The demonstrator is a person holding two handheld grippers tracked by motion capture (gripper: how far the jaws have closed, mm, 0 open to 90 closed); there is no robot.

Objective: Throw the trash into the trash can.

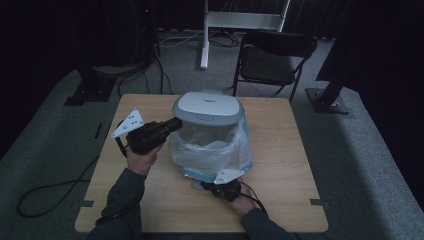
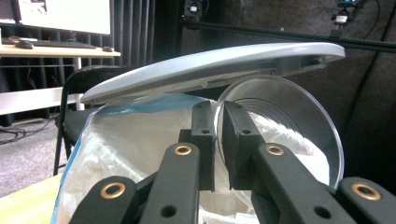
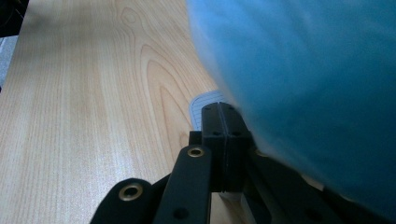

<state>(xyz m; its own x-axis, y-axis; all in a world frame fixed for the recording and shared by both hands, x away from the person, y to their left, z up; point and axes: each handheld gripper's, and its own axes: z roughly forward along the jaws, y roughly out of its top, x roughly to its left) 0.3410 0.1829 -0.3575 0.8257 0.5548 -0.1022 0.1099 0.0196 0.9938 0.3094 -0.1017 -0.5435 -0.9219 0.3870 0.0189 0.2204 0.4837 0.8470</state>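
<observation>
Left tool (image 2: 218,140) pinches the bin (image 1: 209,131) rim under its lid (image 1: 208,107); right tool (image 3: 225,142), closed, apparently presses the pedal (image 3: 205,102).

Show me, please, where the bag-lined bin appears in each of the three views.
High view: the bin stands mid-table, a little toward the far edge, with its lid raised.
Left gripper view: the bin rises across the centre, and its lid arches along the top.
Right gripper view: the bin is the blurred blue mass at the upper right.
Shared landmark: the wooden table.
</observation>
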